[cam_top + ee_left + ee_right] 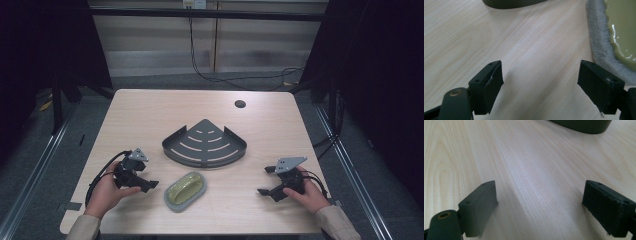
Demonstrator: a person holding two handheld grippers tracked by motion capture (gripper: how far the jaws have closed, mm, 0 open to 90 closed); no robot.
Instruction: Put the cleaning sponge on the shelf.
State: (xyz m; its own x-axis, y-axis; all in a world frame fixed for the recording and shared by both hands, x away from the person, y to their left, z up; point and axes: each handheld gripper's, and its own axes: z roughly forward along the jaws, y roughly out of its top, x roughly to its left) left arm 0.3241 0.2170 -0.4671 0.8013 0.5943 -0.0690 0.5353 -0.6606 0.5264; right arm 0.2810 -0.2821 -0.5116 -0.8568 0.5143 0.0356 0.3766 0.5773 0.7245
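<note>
My left tongs [146, 176] gape wide with nothing between them, just left of the green soap dish [186, 189] on its grey felt mat [170, 200], near the counter's [150, 110] front edge. My right tongs [267, 181] also stand open and empty, well right of the dish. Beyond it sits the dark grey corner shelf basket [204, 145].
</note>
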